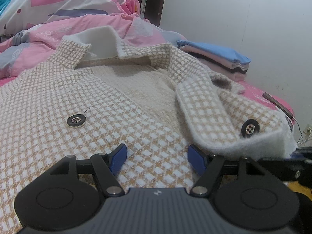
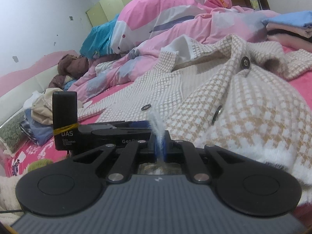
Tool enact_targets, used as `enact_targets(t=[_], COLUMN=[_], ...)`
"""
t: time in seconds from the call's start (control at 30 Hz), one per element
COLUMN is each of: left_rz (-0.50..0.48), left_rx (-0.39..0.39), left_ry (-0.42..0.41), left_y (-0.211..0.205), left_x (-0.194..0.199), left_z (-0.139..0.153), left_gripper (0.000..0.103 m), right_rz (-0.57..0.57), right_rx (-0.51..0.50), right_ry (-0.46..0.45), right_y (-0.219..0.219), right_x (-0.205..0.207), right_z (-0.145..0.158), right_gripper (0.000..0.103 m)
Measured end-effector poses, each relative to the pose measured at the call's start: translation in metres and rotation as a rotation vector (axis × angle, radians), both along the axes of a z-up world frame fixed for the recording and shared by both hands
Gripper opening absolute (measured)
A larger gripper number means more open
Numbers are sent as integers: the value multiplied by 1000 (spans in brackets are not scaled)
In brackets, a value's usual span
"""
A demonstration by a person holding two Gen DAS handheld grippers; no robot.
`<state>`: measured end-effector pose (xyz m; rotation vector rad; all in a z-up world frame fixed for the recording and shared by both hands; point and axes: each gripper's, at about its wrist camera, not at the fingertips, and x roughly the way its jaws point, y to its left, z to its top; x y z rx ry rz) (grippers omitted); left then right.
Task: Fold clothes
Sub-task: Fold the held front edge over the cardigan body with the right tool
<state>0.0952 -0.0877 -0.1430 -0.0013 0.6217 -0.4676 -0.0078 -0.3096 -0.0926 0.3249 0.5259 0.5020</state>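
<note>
- We hold a two-finger tool in each hand over a bed with a bright pink floral sheet (image 2: 29, 152).
- A fuzzy knit jacket in a beige and white check (image 1: 58, 101) lies front-up on the sheet, spread ahead of and beneath both tools, its white-lined collar (image 1: 101, 39) at the far end.
- Our left gripper (image 1: 157, 159) has its blue pads (image 1: 118, 159) wide apart, hovering just above the jacket's front panel; we cannot tell whether the pads touch the cloth.
- A round black button (image 1: 75, 120) sits ahead and to the left of that gripper.
- Ahead and to its right, the other front panel is turned back on itself, showing a second black button (image 1: 250, 128) near the fluffy white edge.
- Our right gripper (image 2: 159, 146) is closed, pinching that fluffy white edge of the jacket between its blue pads, a tuft standing up above them.
- The black body of the left tool, lettered "DAS" (image 2: 65, 120), lies just left of the right gripper.
- Beyond the collar lies a rumpled pink, white and grey quilt (image 1: 68, 5).
- Far ahead to the right of the left gripper sits a stack of folded clothes with a blue piece on top (image 1: 216, 53).
</note>
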Motion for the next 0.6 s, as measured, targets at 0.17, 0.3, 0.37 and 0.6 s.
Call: enact_targets(t=[0.17, 0.3, 0.37, 0.6], left_rz=[3, 5, 13, 77], left_rx=[5, -16, -97, -458], left_ry=[-3, -2, 20, 154], left_y=[-2, -1, 11, 59], left_x=[-1, -1, 1, 15], left_z=[-1, -1, -1, -16], left_gripper=[71, 71, 70, 60], right_rz=[-2, -1, 1, 59], right_rx=[1, -1, 2, 0], right_ry=[24, 40, 41, -12], right_y=[-1, -1, -1, 7], right_x=[2, 1, 0, -10], right_z=[-6, -11, -11, 3], right_gripper=[4, 4, 4, 4])
